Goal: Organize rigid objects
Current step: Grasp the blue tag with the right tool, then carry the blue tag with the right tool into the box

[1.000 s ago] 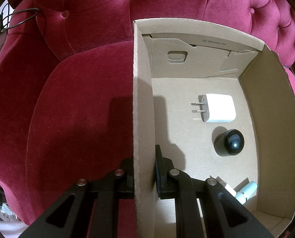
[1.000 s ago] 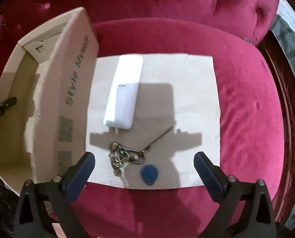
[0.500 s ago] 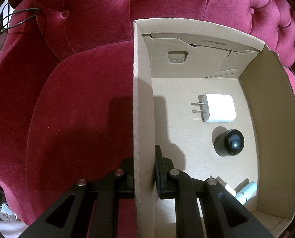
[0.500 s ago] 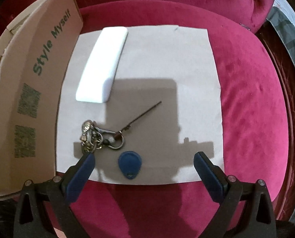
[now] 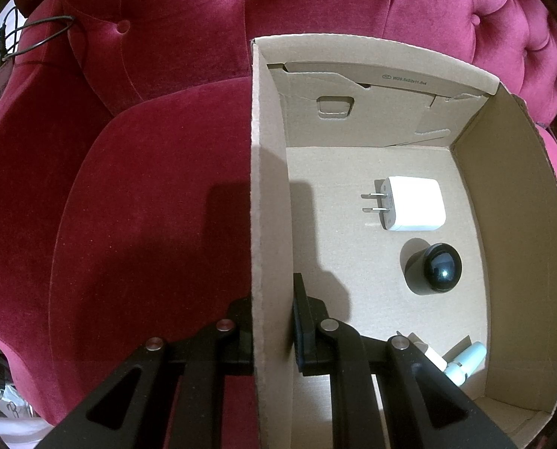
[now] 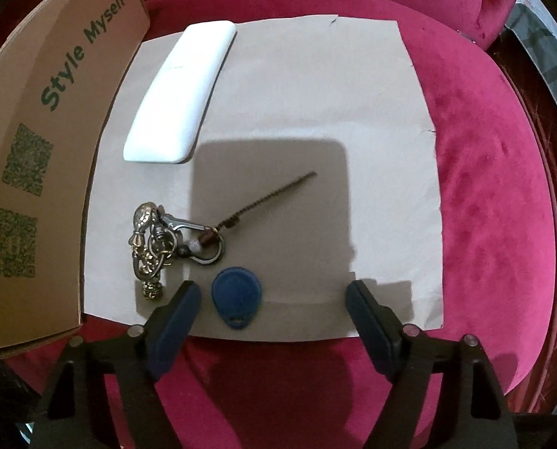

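Note:
My left gripper (image 5: 272, 331) is shut on the left wall of an open cardboard box (image 5: 269, 187), one finger outside, one inside. In the box lie a white plug adapter (image 5: 413, 204), a black round-topped object (image 5: 435, 269) and a pale blue tube (image 5: 465, 363). In the right wrist view my right gripper (image 6: 272, 299) hangs low over a sheet of paper (image 6: 315, 93), its jaws closing. A blue key fob (image 6: 237, 295) lies between the fingers, untouched. A metal keychain (image 6: 158, 243) with a thin cord and a white case (image 6: 181, 91) lie beyond.
Everything rests on a red velvet tufted armchair (image 5: 147, 187). The box's printed outer side (image 6: 35, 168) stands right beside the paper on the left. A dark cable (image 5: 27, 37) hangs at the chair's far left. Bare paper stretches to the right of the keychain.
My right gripper has come down closer to the paper and its fingers have moved inward around the blue fob. The left gripper and box have not moved.

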Available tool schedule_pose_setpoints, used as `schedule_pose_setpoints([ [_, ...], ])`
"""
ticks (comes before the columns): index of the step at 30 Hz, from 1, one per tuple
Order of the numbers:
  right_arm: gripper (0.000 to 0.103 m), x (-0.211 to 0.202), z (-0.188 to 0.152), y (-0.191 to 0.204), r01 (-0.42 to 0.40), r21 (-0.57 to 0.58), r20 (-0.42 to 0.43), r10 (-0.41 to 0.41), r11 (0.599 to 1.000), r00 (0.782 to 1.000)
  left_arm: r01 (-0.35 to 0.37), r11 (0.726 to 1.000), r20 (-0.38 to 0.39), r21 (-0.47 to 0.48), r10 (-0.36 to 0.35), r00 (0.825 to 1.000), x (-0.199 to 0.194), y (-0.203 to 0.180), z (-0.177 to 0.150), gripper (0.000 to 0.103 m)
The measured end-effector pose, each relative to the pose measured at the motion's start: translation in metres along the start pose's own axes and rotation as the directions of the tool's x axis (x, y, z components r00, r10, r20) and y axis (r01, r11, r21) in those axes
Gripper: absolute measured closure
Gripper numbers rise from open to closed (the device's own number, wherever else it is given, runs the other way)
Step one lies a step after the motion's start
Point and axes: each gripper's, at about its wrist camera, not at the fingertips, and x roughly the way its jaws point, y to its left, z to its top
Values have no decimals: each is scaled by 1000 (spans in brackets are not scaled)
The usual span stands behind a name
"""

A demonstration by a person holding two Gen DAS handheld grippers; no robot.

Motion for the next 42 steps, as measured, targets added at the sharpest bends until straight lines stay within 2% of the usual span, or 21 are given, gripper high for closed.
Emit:
schedule_pose_setpoints([
  [3, 34, -2, -1, 2, -12, -12, 7, 12, 1000, 1000, -1, 1000, 0, 1, 1, 1000, 0, 0, 0, 89],
  [6, 53, -5, -2, 6, -25, -13, 8, 25, 1000, 1000, -3, 1000, 0, 1, 3, 1000, 1, -1, 0, 89],
  [8, 72, -7, -1, 10, -34, -12, 9, 34, 999, 999, -3, 1000, 1, 0, 3, 1000, 1, -3, 0, 89],
  [9, 76, -8, -1, 12, -34, -15, 10, 34, 999, 999, -3, 1000, 1, 1, 3, 1000, 1, -3, 0, 89],
  [18, 75, -19, -4, 4, -47, 9, 14, 47, 999, 999, -6, 1000, 1, 2, 6, 1000, 1, -4, 0, 89],
  [23, 75, -21, 11, -1, -48, 29, 17, 48, 998, 999, -5, 1000, 1, 1, 5, 1000, 1, -3, 0, 89],
  [42, 75, -68, 25, -2, -68, 59, 104, 61, 996, 993, -5, 1000, 1, 0, 5, 1000, 0, -3, 0, 89],
])
